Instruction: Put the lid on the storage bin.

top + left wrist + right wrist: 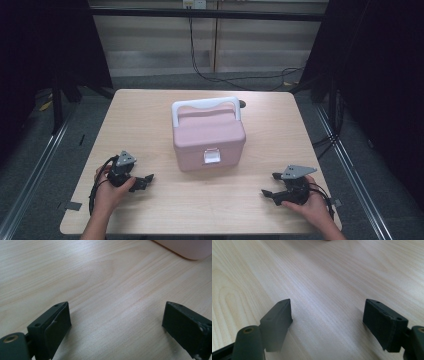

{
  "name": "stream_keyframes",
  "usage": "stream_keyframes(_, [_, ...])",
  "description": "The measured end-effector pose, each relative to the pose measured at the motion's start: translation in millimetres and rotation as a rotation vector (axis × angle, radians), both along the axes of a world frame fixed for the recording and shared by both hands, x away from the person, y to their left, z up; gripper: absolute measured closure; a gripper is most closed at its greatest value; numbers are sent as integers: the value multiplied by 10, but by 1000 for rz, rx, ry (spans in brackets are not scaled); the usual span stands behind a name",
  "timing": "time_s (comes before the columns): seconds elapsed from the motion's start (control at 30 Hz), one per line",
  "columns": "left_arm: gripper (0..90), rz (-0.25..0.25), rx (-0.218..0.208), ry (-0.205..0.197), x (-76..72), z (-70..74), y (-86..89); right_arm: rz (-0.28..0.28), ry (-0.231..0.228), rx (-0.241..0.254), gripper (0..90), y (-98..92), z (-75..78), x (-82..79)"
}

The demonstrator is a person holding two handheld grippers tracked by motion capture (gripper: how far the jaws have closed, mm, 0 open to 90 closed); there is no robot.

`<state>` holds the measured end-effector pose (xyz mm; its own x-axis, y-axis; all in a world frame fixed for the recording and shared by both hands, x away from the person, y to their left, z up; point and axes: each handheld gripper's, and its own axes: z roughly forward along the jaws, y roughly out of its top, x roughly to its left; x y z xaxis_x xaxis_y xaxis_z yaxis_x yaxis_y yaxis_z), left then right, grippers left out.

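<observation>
A pink box [208,137] with a white carry handle [205,106] and a white front latch [211,156] stands shut in the middle of the wooden table [150,115]. My left gripper [145,181] rests near the front left, jaws pointing right toward the box, open with nothing between them. In the left gripper view its fingers [56,325] spread wide over bare wood and a pink box corner [190,250] shows at top right. My right gripper [270,186] lies at the front right, pointing left, open and empty; its fingers [278,320] frame bare wood.
A dark round hole [242,104] sits in the tabletop behind the box. Black cables [235,77] run over the floor beyond the table's far edge. Metal rails [45,150] flank the table on both sides.
</observation>
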<state>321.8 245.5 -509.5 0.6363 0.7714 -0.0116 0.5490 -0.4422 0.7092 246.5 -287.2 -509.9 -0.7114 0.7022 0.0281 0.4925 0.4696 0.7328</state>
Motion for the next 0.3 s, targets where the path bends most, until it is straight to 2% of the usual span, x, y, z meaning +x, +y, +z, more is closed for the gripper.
stream_keyframes(0.3, [43, -14, 1, 9, 5, -3, -9, -1, 1, 0, 225, 0, 1, -1])
